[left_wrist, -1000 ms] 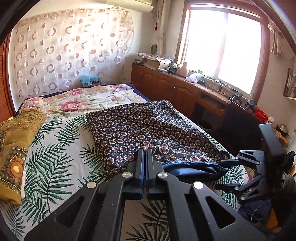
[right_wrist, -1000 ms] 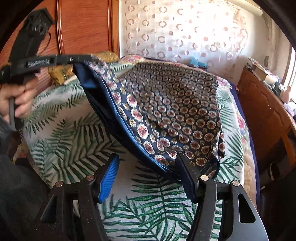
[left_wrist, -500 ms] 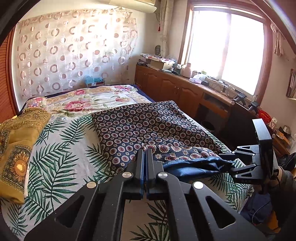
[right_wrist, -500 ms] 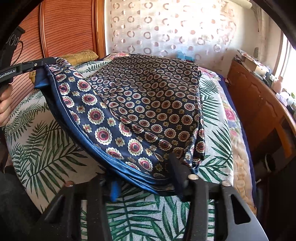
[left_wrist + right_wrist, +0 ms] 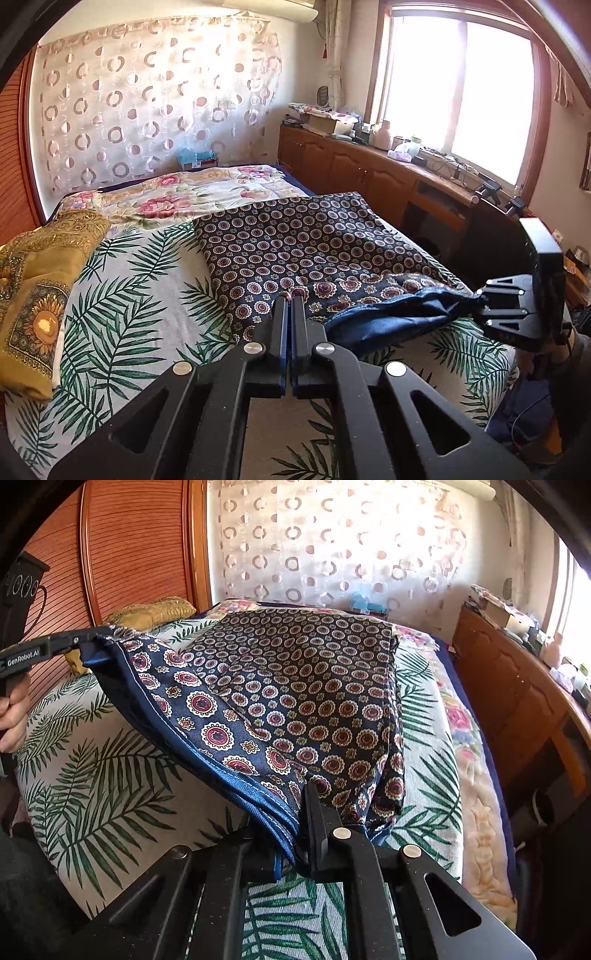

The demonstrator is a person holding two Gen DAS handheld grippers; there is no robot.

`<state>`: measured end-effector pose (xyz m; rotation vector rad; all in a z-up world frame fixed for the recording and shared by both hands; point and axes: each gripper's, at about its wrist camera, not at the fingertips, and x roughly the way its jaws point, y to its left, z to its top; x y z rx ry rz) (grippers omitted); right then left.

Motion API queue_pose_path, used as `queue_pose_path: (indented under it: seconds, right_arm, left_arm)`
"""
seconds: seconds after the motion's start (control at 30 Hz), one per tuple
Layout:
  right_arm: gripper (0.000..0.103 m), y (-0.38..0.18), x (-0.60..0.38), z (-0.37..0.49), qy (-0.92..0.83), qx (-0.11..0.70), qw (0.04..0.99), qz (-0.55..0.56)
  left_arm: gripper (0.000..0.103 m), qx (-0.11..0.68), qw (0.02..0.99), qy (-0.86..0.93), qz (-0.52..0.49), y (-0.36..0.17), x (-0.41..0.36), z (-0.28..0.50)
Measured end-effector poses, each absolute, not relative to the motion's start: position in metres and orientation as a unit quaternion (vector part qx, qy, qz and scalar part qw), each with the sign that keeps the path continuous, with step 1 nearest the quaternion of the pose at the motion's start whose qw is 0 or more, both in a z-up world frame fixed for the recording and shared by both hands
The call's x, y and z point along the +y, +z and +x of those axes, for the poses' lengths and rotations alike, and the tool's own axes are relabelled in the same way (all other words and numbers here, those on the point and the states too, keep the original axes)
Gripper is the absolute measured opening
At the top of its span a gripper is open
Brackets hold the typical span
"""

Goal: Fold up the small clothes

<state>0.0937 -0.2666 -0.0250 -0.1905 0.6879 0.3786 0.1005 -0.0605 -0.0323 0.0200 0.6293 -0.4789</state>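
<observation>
A navy scarf with red and white circle medallions (image 5: 306, 251) lies on the bed, its near hem lifted. My left gripper (image 5: 290, 299) is shut on one near corner of the scarf; it shows at the left of the right wrist view (image 5: 92, 637). My right gripper (image 5: 301, 805) is shut on the other near corner of the scarf (image 5: 295, 686), the blue hem stretched between both. The right gripper shows at the right of the left wrist view (image 5: 484, 306).
The bed has a palm-leaf sheet (image 5: 129, 302) and a floral quilt (image 5: 177, 199) at the far end. A folded mustard-yellow cloth (image 5: 37, 288) lies at the left. A wooden cabinet (image 5: 369, 173) runs under the window on the right. A wooden panel (image 5: 129, 554) stands behind.
My right gripper has moved onto the scarf's near corner and closed on it. The hem now hangs taut between both grippers. The left gripper stays shut on its corner.
</observation>
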Motion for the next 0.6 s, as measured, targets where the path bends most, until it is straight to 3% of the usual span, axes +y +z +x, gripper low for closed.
queue_pose_path:
  seconds: [0.6]
  right_arm:
    - [0.005,0.036,-0.247,0.201,0.197,0.281,0.932,-0.118]
  left_arm:
    - [0.002,0.306,0.931,-0.198,-0.003,-0.017,-0.046,0.195]
